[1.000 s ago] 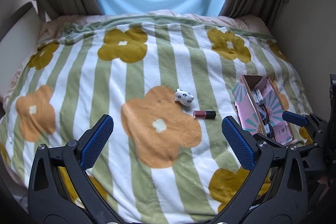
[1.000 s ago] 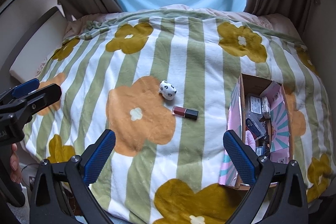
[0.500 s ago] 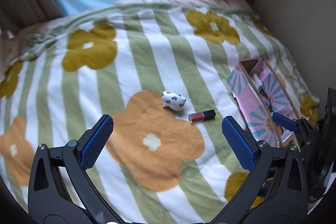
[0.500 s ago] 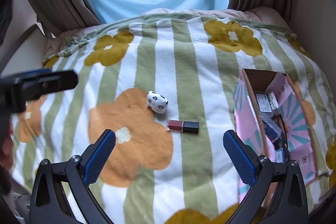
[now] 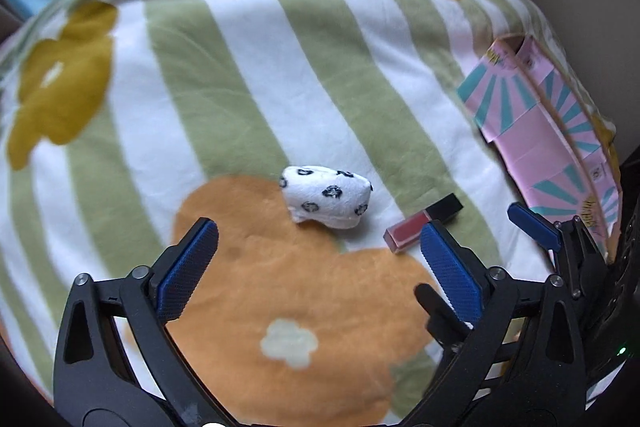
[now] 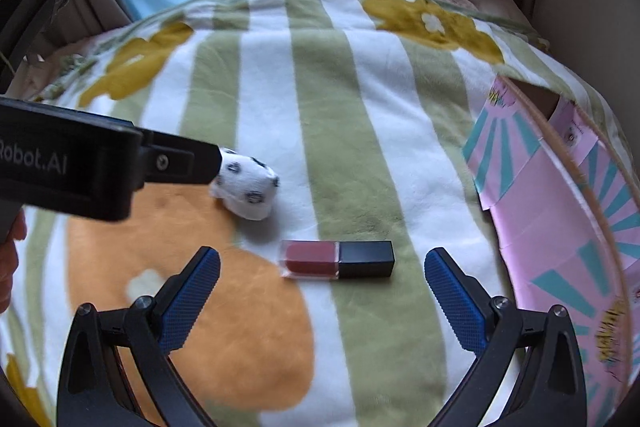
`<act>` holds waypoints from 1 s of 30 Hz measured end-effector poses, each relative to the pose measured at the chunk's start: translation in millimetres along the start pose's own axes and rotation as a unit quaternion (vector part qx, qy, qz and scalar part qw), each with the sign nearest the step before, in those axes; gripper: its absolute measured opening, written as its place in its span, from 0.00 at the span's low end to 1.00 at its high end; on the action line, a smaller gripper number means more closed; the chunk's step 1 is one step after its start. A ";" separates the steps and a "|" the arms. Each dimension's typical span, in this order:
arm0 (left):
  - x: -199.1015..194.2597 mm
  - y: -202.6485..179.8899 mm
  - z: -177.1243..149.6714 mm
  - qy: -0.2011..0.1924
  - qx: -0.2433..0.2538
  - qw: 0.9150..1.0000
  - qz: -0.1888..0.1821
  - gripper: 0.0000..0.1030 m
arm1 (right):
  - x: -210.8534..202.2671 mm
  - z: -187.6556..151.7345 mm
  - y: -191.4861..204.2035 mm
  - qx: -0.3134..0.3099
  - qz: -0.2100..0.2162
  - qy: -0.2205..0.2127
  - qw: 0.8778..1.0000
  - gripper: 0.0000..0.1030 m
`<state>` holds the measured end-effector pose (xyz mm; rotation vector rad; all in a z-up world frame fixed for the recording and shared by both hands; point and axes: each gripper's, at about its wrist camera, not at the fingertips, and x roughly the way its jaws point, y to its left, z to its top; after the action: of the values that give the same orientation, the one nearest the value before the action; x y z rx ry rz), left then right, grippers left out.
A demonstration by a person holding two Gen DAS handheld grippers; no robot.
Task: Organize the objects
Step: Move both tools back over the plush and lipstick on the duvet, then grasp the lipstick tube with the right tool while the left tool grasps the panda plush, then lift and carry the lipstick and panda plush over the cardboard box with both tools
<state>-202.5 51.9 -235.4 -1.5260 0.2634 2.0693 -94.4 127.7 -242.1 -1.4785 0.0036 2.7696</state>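
Observation:
A white plush toy with black spots (image 5: 326, 197) lies on the striped flower blanket (image 5: 248, 75). My left gripper (image 5: 318, 231) hovers just short of it with its jaws wide and closing; nothing touches the pads. To the toy's right lies a red lip gloss with a black cap (image 5: 424, 223). In the right wrist view the lip gloss (image 6: 338, 259) sits just ahead of my open right gripper (image 6: 322, 255), level with its tips and touching neither pad. A left gripper finger (image 6: 180, 163) reaches in from the left and covers part of the plush toy (image 6: 248, 187).
A pink and teal cardboard box (image 6: 560, 219) stands open at the blanket's right side; its contents are hidden from here. A wall runs behind the box (image 5: 540, 131). Curtains and a light blue window lie beyond the bed.
Both grippers have come down and tilted toward the blanket. The toy and the lip gloss now look much larger and closer. The left gripper has moved in over the toy.

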 end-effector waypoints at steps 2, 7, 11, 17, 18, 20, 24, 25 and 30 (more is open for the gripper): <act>16.1 0.2 1.9 0.005 0.003 1.000 -0.006 0.96 | 14.1 -1.5 -4.6 0.016 -0.002 0.008 1.000 0.99; 54.2 2.2 5.1 0.021 0.004 1.000 -0.007 0.92 | 38.5 -6.8 -8.1 0.029 -0.010 0.024 0.999 0.99; 69.9 7.0 7.5 0.021 -0.011 1.000 -0.007 0.92 | 54.1 -9.1 -5.6 0.028 -0.008 0.033 0.999 0.98; 79.7 5.3 6.2 0.017 -0.012 1.000 -0.008 0.82 | 65.6 -10.2 -5.8 0.027 -0.016 0.041 0.999 0.86; 79.7 4.4 5.9 0.016 -0.011 1.000 -0.008 0.78 | 66.4 -10.4 -6.8 0.029 -0.018 0.043 0.999 0.83; 80.0 3.3 6.2 0.015 -0.011 1.000 -0.012 0.69 | 67.0 -10.2 -8.1 0.032 -0.019 0.043 0.998 0.78; 79.1 -0.5 6.5 0.011 -0.009 1.000 -0.014 0.62 | 64.9 -10.6 -9.0 0.030 -0.020 0.041 0.998 0.78; 78.5 -1.3 6.5 0.009 -0.008 1.000 -0.014 0.61 | 63.6 -10.8 -9.5 0.031 -0.019 0.041 0.999 0.78; 71.3 -1.5 5.2 0.004 -0.012 1.000 -0.014 0.60 | 58.6 -10.5 -13.9 0.039 -0.012 0.042 0.998 0.78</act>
<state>-220.5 77.8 -299.5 -1.5438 0.2186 2.0528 -118.3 141.6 -296.6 -1.5635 0.0930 2.6538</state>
